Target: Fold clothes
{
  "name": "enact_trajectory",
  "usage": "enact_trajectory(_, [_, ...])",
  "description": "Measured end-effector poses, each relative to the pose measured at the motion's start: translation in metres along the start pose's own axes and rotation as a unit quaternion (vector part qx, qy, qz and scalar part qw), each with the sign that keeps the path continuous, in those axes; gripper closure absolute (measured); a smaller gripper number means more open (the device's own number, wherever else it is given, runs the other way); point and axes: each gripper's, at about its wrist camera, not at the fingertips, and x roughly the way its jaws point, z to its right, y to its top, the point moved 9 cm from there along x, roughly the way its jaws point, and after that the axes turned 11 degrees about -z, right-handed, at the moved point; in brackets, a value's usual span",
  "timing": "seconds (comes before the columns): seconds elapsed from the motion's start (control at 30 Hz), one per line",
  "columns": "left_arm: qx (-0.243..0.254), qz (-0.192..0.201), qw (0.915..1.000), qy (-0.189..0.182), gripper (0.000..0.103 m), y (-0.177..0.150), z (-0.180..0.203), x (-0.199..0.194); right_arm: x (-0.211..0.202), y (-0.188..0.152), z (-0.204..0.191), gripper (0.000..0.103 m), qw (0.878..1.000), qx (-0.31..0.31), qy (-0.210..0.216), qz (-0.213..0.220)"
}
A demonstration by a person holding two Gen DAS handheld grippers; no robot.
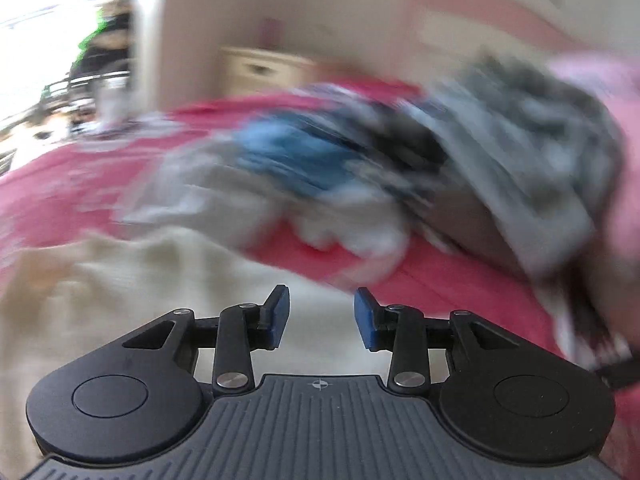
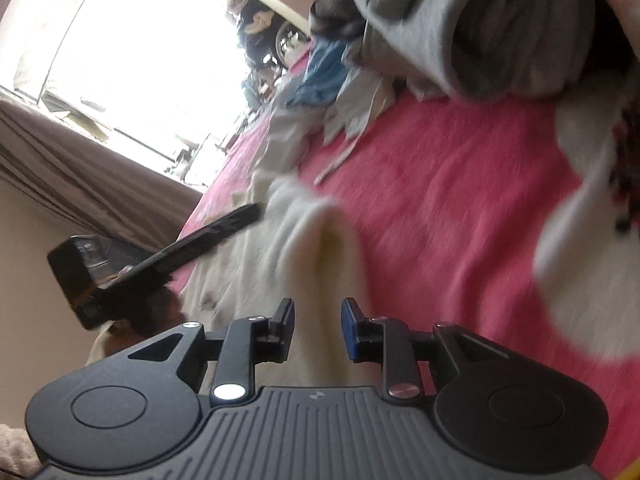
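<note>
A bedroom with a bright window; a pink blanket (image 2: pixel 460 184) covers the bed. A heap of unfolded clothes (image 1: pixel 460 152) lies at its far side. Nearer, a cream garment (image 2: pixel 304 248) lies under 2 grippers. Left gripper (image 1: pixel 322 318) and right gripper (image 2: pixel 318 330) both gape, grasping nothing. Likely between folds; next needs a fresh grip on an edge of the cream garment.

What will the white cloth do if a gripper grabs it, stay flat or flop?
The white cloth will probably flop and drape: it already lies in soft folds on the pink blanket. It looks thin, so likely light. It may drag along the fuzzy blanket rather than slide freely.
</note>
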Motion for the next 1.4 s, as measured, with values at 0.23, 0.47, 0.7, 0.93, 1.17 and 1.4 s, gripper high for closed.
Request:
enact_trajectory(0.23, [0.104, -0.014, 0.9923, 0.065, 0.066, -0.032, 0.037, 0.024, 0.007, -0.039, -0.004, 0.075, 0.996, -0.008, -0.066, -0.064])
enact_trajectory(0.47, [0.083, -0.039, 0.9958, 0.003, 0.065, -0.044, 0.057, 0.018, -0.008, -0.093, -0.002, 0.078, 0.988, 0.013, -0.101, -0.12])
enact_trajectory(0.7, [0.025, -0.025, 0.9993, -0.01, 0.064, -0.048, 0.051, 0.024, -0.022, -0.135, -0.012, 0.077, 0.978, 0.015, -0.128, -0.166])
enact_trajectory(0.93, [0.021, -0.011, 0.9995, 0.02, 0.064, -0.053, 0.051, -0.003, -0.026, -0.158, -0.026, 0.077, 0.967, -0.024, -0.169, -0.188])
enact_trajectory(1.17, [0.009, -0.023, 0.9985, -0.049, 0.063, -0.116, 0.057, -0.092, -0.032, -0.183, -0.031, 0.072, 0.965, -0.023, -0.165, -0.201])
enact_trajectory(1.4, [-0.049, -0.069, 0.9914, -0.1, 0.063, -0.195, 0.072, -0.123, -0.025, -0.188, -0.032, 0.094, 0.967, -0.025, -0.18, -0.179])
